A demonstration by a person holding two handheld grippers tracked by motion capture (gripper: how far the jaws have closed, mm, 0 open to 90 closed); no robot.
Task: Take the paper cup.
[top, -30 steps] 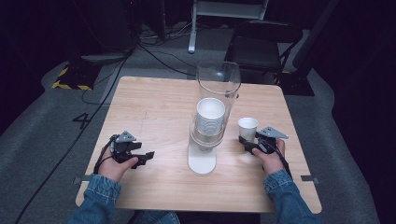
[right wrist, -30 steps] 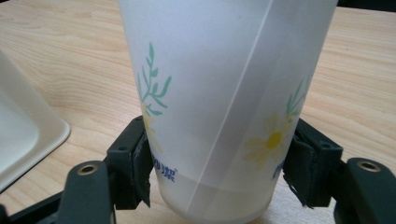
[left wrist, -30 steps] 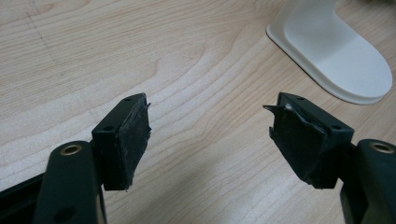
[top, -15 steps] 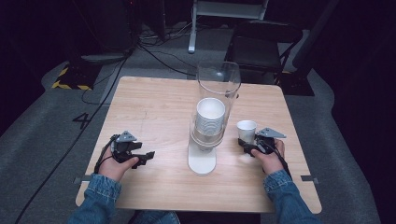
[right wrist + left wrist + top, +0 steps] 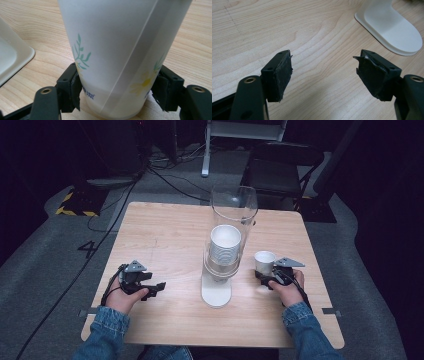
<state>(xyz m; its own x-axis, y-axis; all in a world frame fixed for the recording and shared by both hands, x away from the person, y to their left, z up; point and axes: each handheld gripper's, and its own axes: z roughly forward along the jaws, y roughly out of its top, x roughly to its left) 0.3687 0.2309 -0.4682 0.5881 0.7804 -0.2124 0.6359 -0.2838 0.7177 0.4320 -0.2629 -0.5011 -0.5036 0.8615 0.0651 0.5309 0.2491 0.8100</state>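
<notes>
A white paper cup (image 5: 264,260) with a printed flower pattern (image 5: 117,45) stands upright on the wooden table (image 5: 165,230), right of centre. My right gripper (image 5: 262,274) (image 5: 116,92) sits low around the cup's base. Its jaws have just been opening, but both pads still touch the cup's sides. At the left, my left gripper (image 5: 159,286) (image 5: 324,72) lies just above the bare tabletop, open, with nothing between its pads.
A clear tube (image 5: 234,205) holding a stack of paper cups (image 5: 225,245) rises from a white base (image 5: 216,292) (image 5: 392,30) (image 5: 12,60) at the table's middle, between my hands. A dark chair (image 5: 280,165) and cables lie on the floor beyond the far edge.
</notes>
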